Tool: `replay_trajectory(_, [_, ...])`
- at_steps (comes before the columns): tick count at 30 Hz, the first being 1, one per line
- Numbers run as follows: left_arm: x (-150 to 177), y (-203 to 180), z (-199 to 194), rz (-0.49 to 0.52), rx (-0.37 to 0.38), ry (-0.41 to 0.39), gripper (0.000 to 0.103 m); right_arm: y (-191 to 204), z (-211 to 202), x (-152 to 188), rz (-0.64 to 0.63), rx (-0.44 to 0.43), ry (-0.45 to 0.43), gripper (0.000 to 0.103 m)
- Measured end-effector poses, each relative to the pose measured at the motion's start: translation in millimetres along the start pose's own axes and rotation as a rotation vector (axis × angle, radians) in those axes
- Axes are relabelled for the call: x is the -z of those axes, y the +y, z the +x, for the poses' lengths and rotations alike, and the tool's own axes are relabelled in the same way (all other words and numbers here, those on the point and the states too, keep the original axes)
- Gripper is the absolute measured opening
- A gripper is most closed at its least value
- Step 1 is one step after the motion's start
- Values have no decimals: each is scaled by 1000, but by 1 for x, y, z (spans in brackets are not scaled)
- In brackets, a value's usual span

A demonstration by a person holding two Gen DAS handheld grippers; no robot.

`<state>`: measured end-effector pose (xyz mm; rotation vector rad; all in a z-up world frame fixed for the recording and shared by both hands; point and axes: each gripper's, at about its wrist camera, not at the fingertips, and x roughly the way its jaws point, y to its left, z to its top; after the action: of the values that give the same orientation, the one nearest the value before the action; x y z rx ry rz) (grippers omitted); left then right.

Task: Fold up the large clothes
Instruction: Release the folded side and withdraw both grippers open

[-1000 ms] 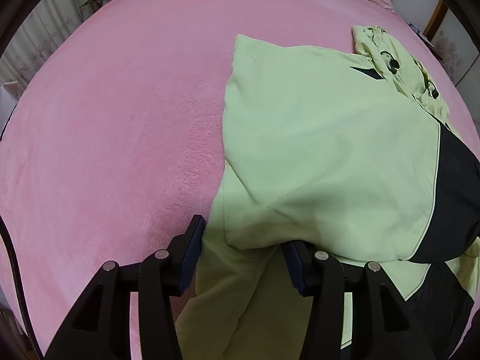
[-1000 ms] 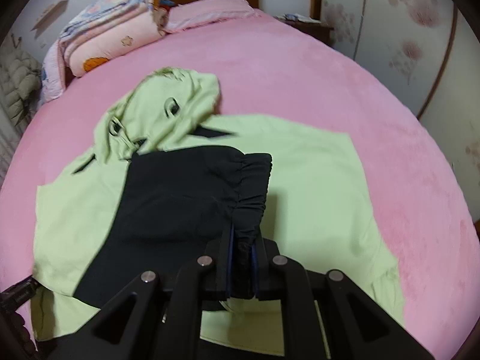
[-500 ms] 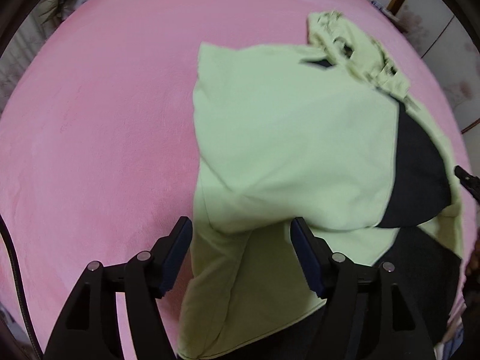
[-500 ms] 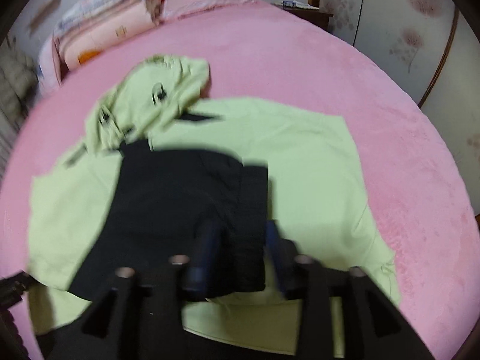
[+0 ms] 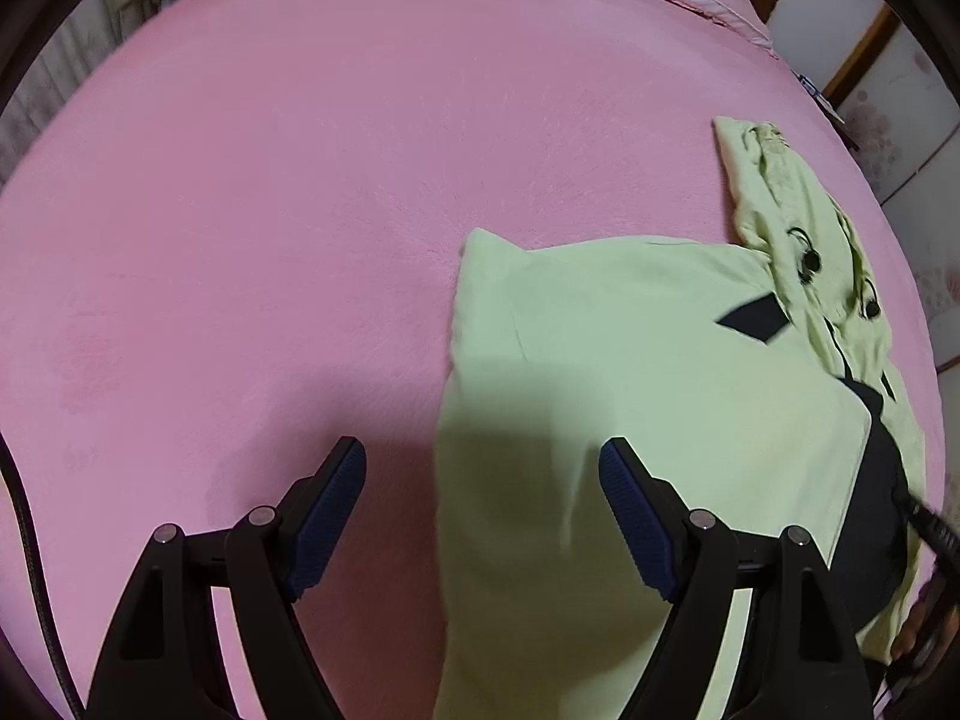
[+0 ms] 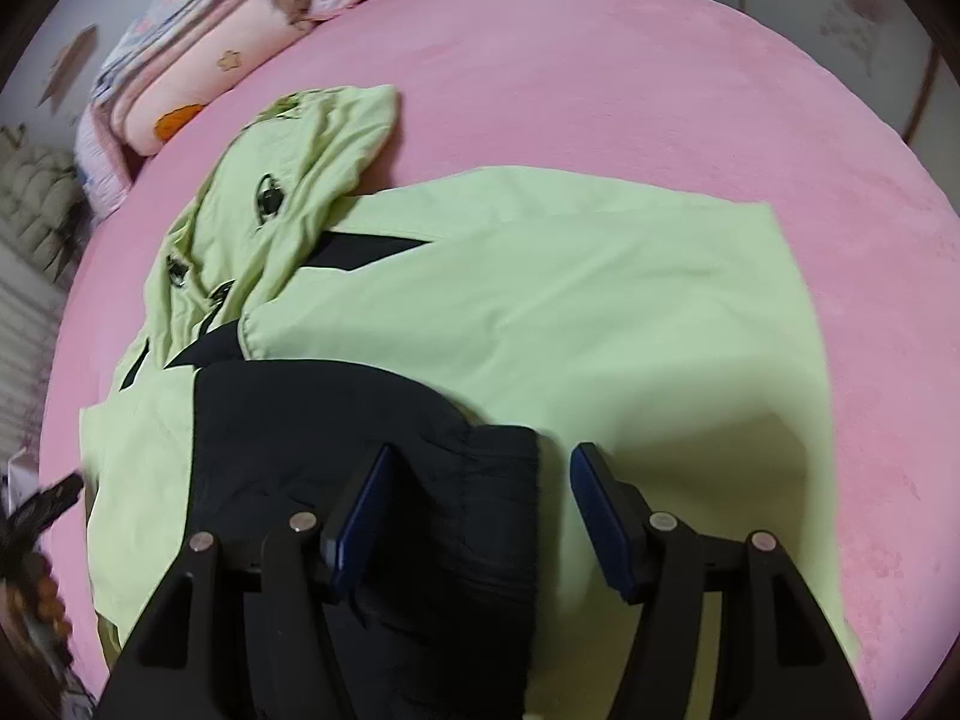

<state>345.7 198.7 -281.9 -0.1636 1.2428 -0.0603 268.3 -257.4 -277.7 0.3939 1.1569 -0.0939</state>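
Left gripper (image 5: 483,507): jaws wide and opening further, nothing pinched. The folded left edge of the jacket (image 5: 630,396) lies below and between the pads, which stand clear of the cloth. Likely hovering over that edge, either just free of it or lining up for a fresh pinch.

Right gripper (image 6: 474,510): jaws about half apart and closing. The black sleeve (image 6: 372,462) lies under the gap with its gathered cuff end between the pads; neither pad is seen pressing on it, so I read it as not gripped at present.

Jacket, pale green with black panels, lies spread flat on the pink bed (image 5: 270,210), toward the near edge. The black sleeve is laid across the green body, presumably to bring the garment into a narrower rectangle before folding lengthwise. The hood (image 6: 300,168) is still extended past the collar toward the head of the bed, not tucked in.

Farther out: a folded quilt (image 6: 186,78) stacked at the headboard end, well apart from the jacket. Part of a hand (image 5: 924,630) shows at the right margin of the left view.

Judgement: side folds largely in place; hood and the final lengthwise folds remain.
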Motion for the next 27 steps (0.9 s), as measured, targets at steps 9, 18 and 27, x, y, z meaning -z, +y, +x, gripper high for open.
replay_trajectory(9, [-11, -10, -1, 25, -113, -134, 4, 41, -21, -1, -196, 103, -148, 28])
replay_trajectory(18, [-3, -3, 0, 92, -242, -100, 26, 54, 23, -6, -248, 259, -71, 38])
replay_trajectory(27, [44, -52, -93, 137, -142, -244, 49, 108, -69, 32, -317, 189, -271, 47])
